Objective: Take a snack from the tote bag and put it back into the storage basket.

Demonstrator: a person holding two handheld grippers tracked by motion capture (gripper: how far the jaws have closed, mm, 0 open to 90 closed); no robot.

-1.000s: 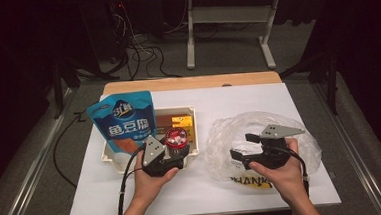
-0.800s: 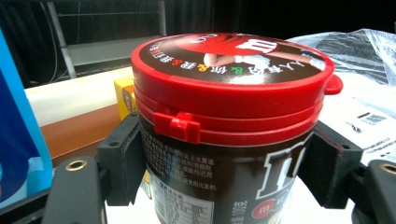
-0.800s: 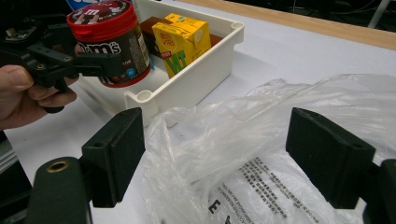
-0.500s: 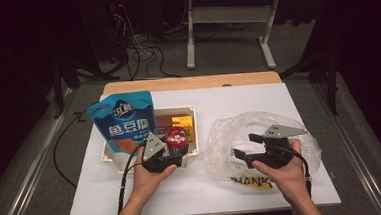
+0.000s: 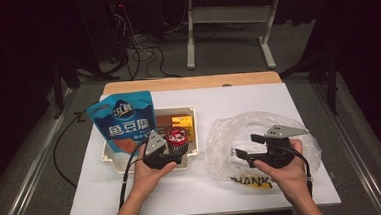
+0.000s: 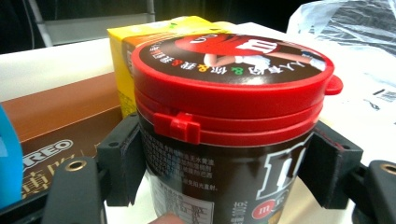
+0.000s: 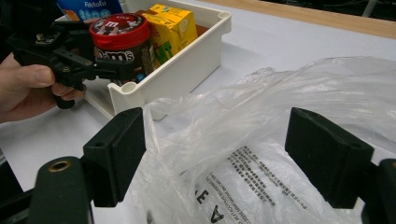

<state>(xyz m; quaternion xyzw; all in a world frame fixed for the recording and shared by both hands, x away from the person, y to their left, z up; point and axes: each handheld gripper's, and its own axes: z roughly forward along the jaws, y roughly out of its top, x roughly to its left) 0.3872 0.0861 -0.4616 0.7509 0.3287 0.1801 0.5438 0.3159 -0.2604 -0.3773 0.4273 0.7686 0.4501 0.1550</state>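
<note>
- The left gripper has its fingers closed on the sides of a red-lidded candy jar, just below the lid
- The jar stands in the near right corner of the white tray, close beside a yellow carton, with a brown biscuit box behind and a blue pouch leaning at the tray's left
- The right gripper hangs with its fingers wide open over a crumpled clear plastic bag on the table, gripping nothing
- Judged step: the jar is grasped but not yet lifted
- Next move likely calls for a straight lift clear of the tray wall, then across to the bag, whose mouth the right gripper should pinch open
</note>
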